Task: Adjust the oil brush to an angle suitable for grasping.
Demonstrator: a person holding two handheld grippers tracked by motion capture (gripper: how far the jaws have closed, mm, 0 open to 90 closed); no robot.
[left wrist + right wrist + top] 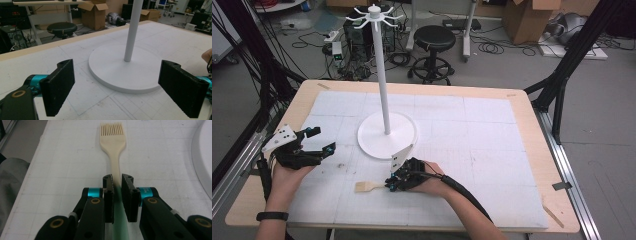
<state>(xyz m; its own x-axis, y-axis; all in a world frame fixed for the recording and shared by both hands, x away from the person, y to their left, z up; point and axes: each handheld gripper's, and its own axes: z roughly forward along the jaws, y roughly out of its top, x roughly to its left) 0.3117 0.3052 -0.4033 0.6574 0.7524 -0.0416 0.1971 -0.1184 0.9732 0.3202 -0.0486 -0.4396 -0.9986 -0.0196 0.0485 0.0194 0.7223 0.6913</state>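
A cream brush [364, 187] with a slotted head lies flat on the white mat [492, 150] near the front edge. In the right gripper view its head [112, 135] points away and its handle turns pale green between the jaws. My right gripper [388, 186] [117, 180] rests low on the mat, shut on that handle. My left gripper [323, 139] [116, 72] is held over the mat's left side, open wide with nothing between its pads, facing the stand. The white stand's round base [372, 142] [110, 80] sits mid-table, its pole [382, 75] [132, 30] topped by hooks [374, 15].
The wooden table edge [557, 165] frames the mat. Beyond the table stand a black stool [434, 37] [61, 27], cardboard boxes [527, 20], floor cables and a computer case [357, 30]. Black frame legs [562, 80] rise at both sides.
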